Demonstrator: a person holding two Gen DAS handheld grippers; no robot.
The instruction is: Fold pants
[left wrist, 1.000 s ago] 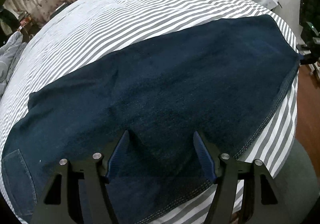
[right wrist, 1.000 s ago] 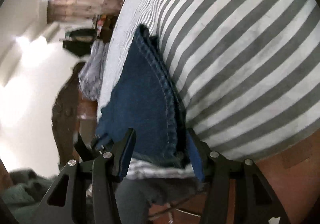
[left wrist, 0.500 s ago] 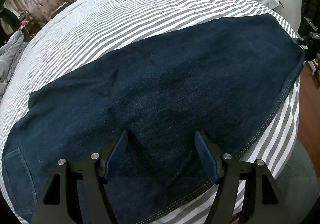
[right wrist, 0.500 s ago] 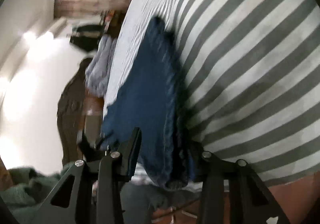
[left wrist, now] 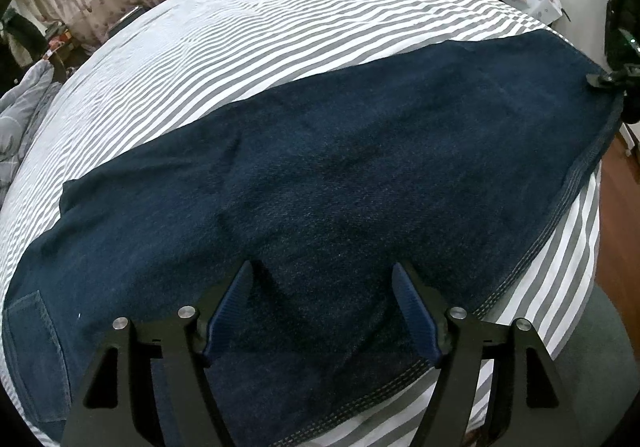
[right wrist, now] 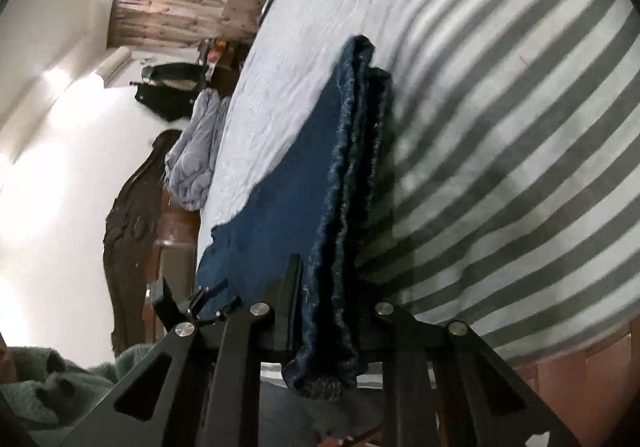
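Dark denim pants lay flat along the near edge of the striped bed, already doubled leg on leg, waist and pocket at the left, hems at the far right. Left gripper hovered over the mid-leg with jaws apart, nothing between them. Right gripper had just been closing and was clamped on the stacked hem layers at the bed's corner. Denim looked heavy, limp and thick at the seams, not slippery; best held at the stitched hems and waistband, all layers pinched together, or they would likely sag apart.
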